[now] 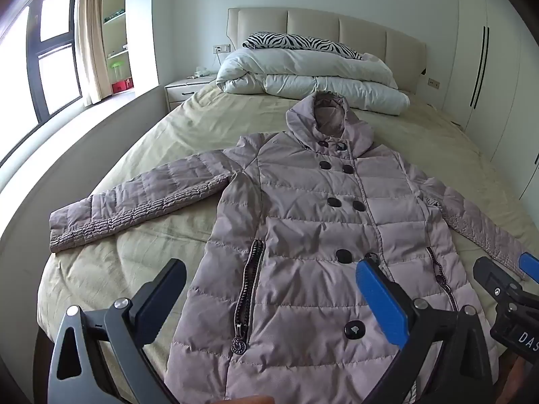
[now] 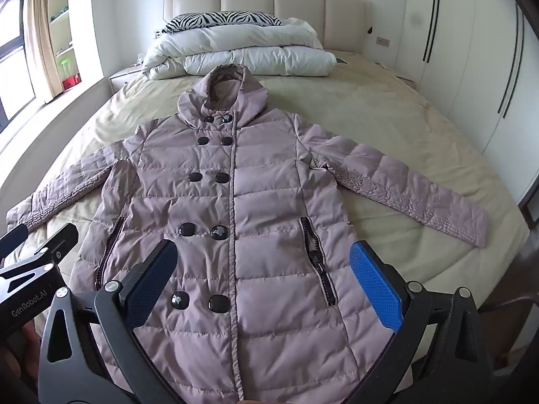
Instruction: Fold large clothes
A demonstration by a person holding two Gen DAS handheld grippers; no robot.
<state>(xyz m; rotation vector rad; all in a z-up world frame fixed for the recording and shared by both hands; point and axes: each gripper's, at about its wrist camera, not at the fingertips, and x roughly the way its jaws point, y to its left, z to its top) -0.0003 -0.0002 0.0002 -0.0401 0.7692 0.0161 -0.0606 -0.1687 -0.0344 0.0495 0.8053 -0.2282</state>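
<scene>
A mauve quilted hooded coat [image 1: 303,208] lies face up and flat on the bed, buttoned, both sleeves spread outward; it also shows in the right wrist view [image 2: 235,195]. My left gripper [image 1: 269,279] is open and empty, hovering above the coat's lower hem. My right gripper [image 2: 262,269] is open and empty, also above the lower front of the coat. The right gripper shows at the right edge of the left wrist view [image 1: 505,276]; the left gripper shows at the left edge of the right wrist view [image 2: 40,245].
The bed [image 2: 404,128] has a beige sheet. A folded white duvet [image 2: 242,54] and zebra pillow [image 2: 225,18] lie by the headboard. A nightstand [image 1: 185,89] and window stand to the left, white wardrobes [image 2: 471,50] to the right.
</scene>
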